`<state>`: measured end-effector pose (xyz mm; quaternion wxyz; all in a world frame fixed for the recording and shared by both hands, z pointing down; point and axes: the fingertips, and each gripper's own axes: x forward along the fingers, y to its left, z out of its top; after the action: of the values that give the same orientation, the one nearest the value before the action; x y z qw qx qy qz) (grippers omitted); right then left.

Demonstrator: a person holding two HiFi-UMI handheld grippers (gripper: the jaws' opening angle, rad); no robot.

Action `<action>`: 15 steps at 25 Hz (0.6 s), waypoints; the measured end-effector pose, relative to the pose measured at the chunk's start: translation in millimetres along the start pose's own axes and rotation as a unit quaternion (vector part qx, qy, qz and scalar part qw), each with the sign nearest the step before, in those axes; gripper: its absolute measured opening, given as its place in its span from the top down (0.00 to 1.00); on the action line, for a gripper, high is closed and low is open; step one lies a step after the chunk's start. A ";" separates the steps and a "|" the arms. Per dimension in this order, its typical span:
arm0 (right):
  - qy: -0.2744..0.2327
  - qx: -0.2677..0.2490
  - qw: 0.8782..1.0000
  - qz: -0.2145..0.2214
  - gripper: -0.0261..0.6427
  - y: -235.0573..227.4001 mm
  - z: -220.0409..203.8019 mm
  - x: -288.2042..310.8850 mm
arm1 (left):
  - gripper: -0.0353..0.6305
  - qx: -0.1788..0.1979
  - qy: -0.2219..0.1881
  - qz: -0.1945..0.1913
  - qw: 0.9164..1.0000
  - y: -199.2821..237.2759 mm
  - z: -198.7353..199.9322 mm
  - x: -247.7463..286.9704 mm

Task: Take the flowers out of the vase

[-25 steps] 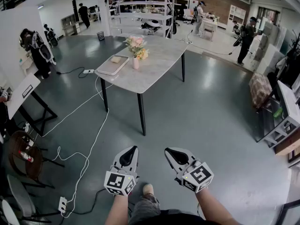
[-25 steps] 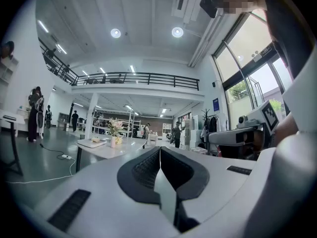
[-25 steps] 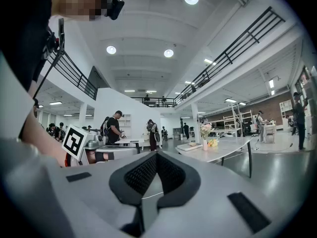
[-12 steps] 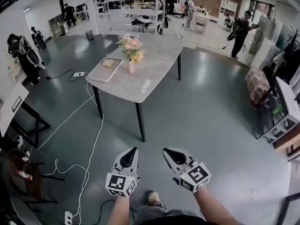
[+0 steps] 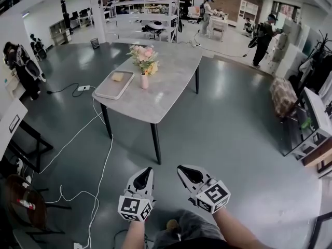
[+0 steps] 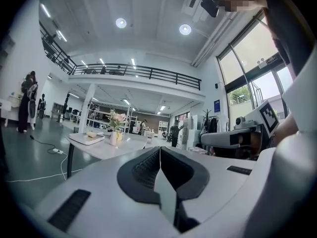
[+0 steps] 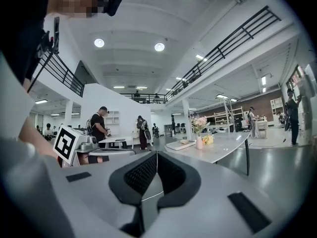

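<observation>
Pink-yellow flower bunch (image 5: 143,56) in small pink vase (image 5: 144,81) on grey stone-look table (image 5: 171,84), well apart from grippers. Left gripper (image 5: 144,171), right gripper (image 5: 181,169): fingers (image 6: 143,168) pressed together, empty. Likely light, crushable; pinch stems above rim, steady tippy vase.

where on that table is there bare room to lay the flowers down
The table is bare right of the vase, out to its right edge, and along the near end in front of the tray. The left side is crowded: tray and vase stand close together.

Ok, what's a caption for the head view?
Left claw and right claw, both shut, face the flowers in a vase.
</observation>
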<state>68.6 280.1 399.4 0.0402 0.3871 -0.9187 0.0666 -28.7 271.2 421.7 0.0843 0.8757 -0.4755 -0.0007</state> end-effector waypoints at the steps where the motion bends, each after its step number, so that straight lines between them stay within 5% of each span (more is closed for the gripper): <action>1: 0.000 0.000 1.000 0.000 0.93 -2.4 0.9 5.5 | 0.92 0.000 -0.001 0.001 1.000 4.9 0.8 3.8; 15: 0.007 -0.006 1.000 0.027 0.93 -77.0 9.9 93.3 | 0.92 0.004 -0.002 0.013 1.000 64.9 15.7 98.4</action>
<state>58.5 159.5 408.4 0.0475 0.3614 -0.9290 0.0646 -30.1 152.3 423.6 0.0796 0.8696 -0.4873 0.0010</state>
